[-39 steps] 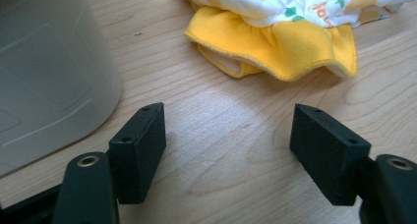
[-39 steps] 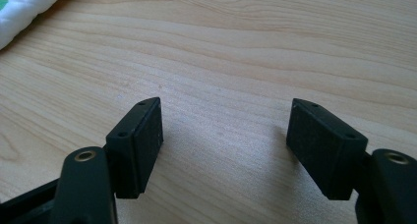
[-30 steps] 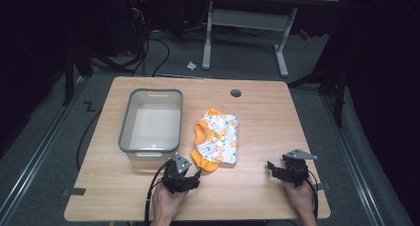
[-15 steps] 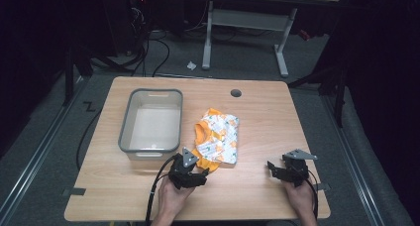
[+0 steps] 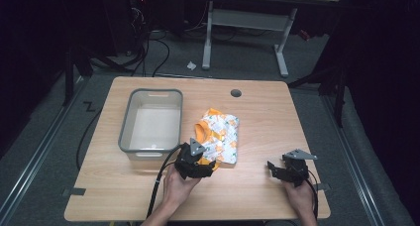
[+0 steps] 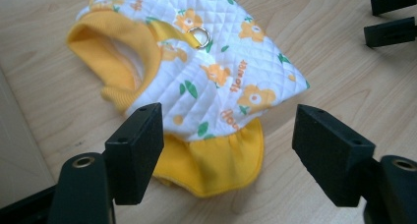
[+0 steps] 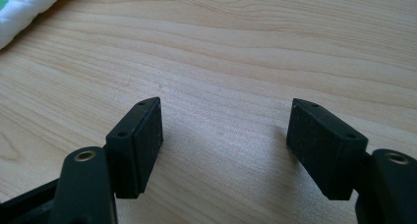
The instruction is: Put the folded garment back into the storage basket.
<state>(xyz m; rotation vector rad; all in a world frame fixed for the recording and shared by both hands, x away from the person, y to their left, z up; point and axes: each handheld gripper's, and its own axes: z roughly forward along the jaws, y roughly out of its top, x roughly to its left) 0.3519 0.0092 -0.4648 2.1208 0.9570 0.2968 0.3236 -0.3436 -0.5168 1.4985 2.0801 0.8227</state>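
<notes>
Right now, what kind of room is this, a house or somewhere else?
Probably a lab or workshop, not a house. A person works at a plain wooden table with a black tool in each hand, cables trail across the grey floor, and a metal-legged workbench stands behind.

The only lettering is on the quilted pet vest (image 6: 216, 62): small orange words printed among its flower pattern, one beside the flower near the middle and one close to the yellow ruffle (image 6: 216, 160). In the left gripper view they lie sideways and are too small and blurred to read.
</notes>
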